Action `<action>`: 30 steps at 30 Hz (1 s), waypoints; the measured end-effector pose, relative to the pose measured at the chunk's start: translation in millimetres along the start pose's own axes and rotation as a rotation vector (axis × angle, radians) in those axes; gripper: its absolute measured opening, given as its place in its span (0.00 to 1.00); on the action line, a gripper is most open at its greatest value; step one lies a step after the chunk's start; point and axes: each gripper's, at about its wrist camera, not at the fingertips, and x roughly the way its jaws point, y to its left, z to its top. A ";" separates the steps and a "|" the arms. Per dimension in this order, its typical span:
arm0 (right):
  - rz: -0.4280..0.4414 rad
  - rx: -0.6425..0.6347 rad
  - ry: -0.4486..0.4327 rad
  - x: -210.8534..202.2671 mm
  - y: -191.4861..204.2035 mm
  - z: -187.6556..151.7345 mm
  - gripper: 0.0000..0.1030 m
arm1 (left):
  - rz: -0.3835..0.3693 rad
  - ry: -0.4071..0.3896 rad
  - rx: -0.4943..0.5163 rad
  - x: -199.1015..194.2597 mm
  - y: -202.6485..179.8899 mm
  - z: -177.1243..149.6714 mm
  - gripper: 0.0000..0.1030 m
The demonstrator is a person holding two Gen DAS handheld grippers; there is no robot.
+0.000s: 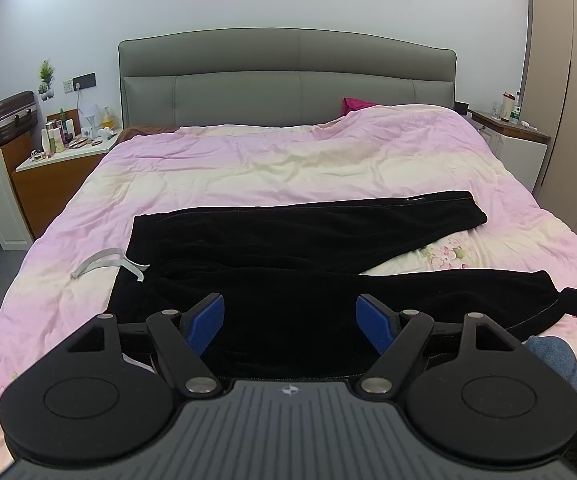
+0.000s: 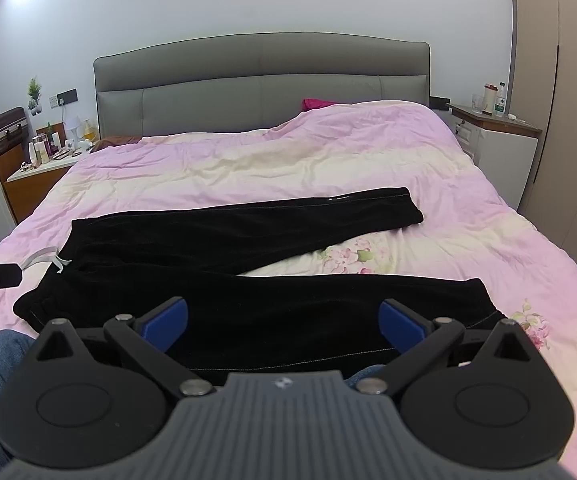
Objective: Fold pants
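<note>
Black pants (image 1: 288, 248) lie spread flat on the pink quilt, waistband at the left with a white drawstring (image 1: 104, 266), both legs running right and parted in a V. They also show in the right wrist view (image 2: 248, 264). My left gripper (image 1: 290, 320) is open and empty, hovering over the near leg close to the waist. My right gripper (image 2: 284, 326) is open and empty, over the near leg toward its cuff (image 2: 484, 304). Each gripper's tip shows at the edge of the other's view.
The bed's pink quilt (image 1: 288, 160) stretches to a grey headboard (image 1: 288, 76). A nightstand with bottles (image 1: 64, 148) stands at the left, another nightstand (image 1: 516, 132) at the right. A blue-jeaned knee (image 2: 0, 360) is at the near edge.
</note>
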 end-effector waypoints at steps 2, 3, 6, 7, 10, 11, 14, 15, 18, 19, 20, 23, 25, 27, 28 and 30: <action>0.000 0.000 -0.001 -0.4 0.5 -0.1 0.95 | 0.000 0.000 0.001 0.3 -0.1 0.2 0.86; 0.001 0.001 0.000 -0.5 0.5 0.3 0.95 | 0.000 0.000 0.000 0.3 0.1 0.1 0.86; 0.002 0.001 -0.002 -0.2 -0.3 0.0 0.95 | -0.001 0.000 0.000 0.2 0.2 0.5 0.86; 0.001 0.001 -0.004 -0.9 -0.7 -1.9 0.95 | -0.001 0.000 0.000 0.1 0.3 0.5 0.86; 0.001 -0.001 -0.006 -1.2 -1.3 -1.9 0.95 | -0.002 0.001 -0.001 0.1 0.1 0.6 0.86; 0.001 -0.002 -0.007 -1.2 -1.3 -1.8 0.95 | -0.002 0.001 -0.002 -0.1 0.3 0.5 0.86; 0.000 -0.003 -0.007 -1.1 -1.0 -2.3 0.95 | -0.002 0.001 -0.001 -0.7 0.4 -0.1 0.86; 0.000 -0.003 -0.007 -1.2 -1.0 -2.4 0.95 | -0.002 0.000 -0.002 -0.7 0.5 -0.2 0.86; 0.001 -0.004 -0.009 -1.1 -0.8 -2.3 0.95 | -0.003 0.000 -0.002 -0.7 0.6 -0.2 0.86; 0.000 -0.003 -0.009 -1.0 -0.8 -2.3 0.95 | -0.003 0.000 -0.002 -1.0 0.9 -0.5 0.86; 0.001 -0.003 -0.009 -1.1 -0.7 -2.4 0.95 | -0.003 0.001 -0.002 -0.7 0.6 -0.2 0.86; 0.004 -0.002 -0.007 -1.0 -0.8 -2.2 0.95 | -0.005 0.002 -0.003 -1.6 0.7 -0.9 0.86; 0.005 -0.004 -0.007 -1.1 -1.1 -2.1 0.95 | -0.006 0.003 -0.002 -3.4 -0.1 0.5 0.86; 0.005 -0.004 -0.007 -1.1 -1.2 -2.2 0.95 | -0.006 0.002 -0.004 -3.8 -0.1 0.5 0.86; 0.005 -0.004 -0.007 -1.0 -1.8 -2.1 0.95 | -0.006 0.002 -0.004 -3.4 -0.4 0.8 0.86; 0.004 -0.004 -0.007 -1.1 -0.8 -2.3 0.95 | -0.005 0.000 -0.004 -4.2 -0.4 1.0 0.86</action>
